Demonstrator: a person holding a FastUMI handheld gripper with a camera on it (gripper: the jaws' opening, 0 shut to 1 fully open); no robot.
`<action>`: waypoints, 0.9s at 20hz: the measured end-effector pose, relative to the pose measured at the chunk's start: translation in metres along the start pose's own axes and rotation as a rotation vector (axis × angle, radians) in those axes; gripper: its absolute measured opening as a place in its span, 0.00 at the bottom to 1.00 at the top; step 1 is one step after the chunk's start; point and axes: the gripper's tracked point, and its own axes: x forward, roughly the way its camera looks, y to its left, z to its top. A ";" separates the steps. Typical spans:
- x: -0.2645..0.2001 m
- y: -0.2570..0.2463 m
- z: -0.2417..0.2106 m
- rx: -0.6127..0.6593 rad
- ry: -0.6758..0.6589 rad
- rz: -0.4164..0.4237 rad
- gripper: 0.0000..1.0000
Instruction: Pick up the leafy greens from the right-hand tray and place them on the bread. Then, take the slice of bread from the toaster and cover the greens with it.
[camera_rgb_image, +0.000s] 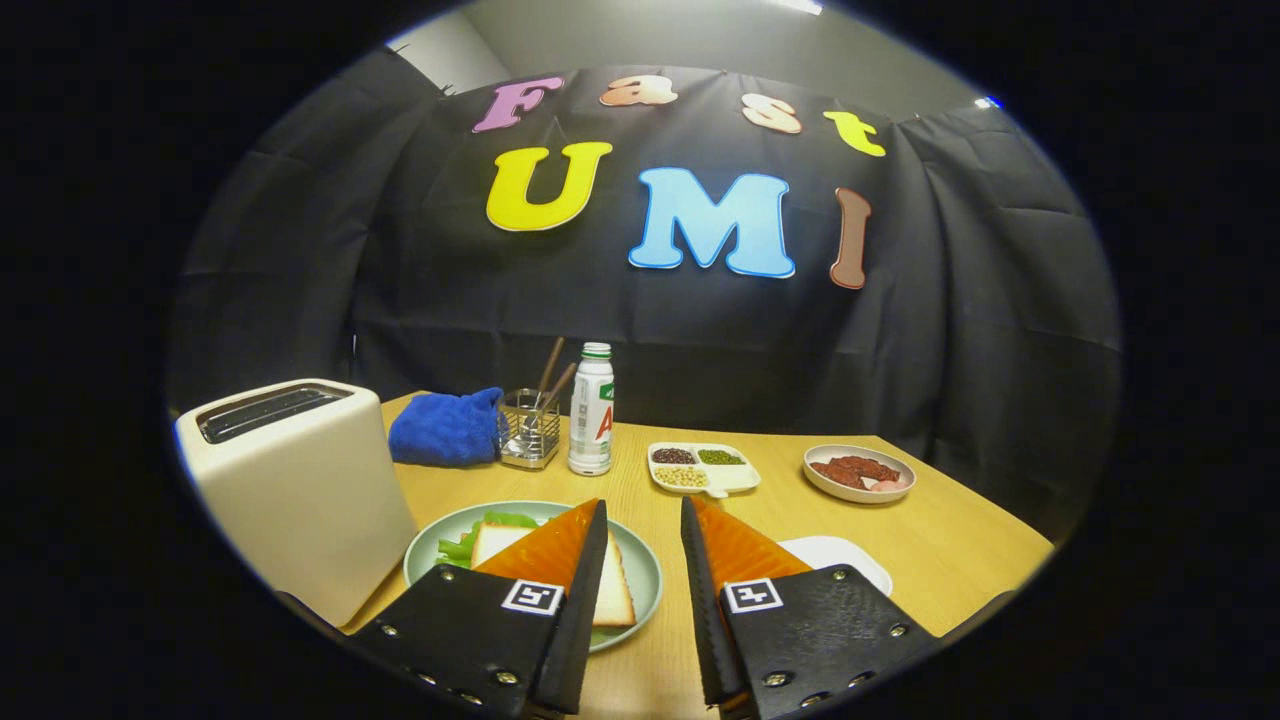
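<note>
Bread (610, 590) sits on the near green plate (645, 570), leafy greens (490, 525) peeking out at its far left edge. Biggest thing around, the toaster (300, 490) stands left, just beside the plate. Gripper (645, 520) hangs apart, empty, above the plate's right rim. That slice looks light, soft, crumbly: I'd pinch gently across its crust edges, never squeeze hard.
</note>
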 end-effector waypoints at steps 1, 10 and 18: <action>-0.002 -0.007 0.003 0.006 -0.009 -0.005 0.44; -0.011 -0.117 0.014 0.071 -0.055 -0.096 0.44; -0.005 -0.200 0.004 0.079 -0.104 -0.023 0.44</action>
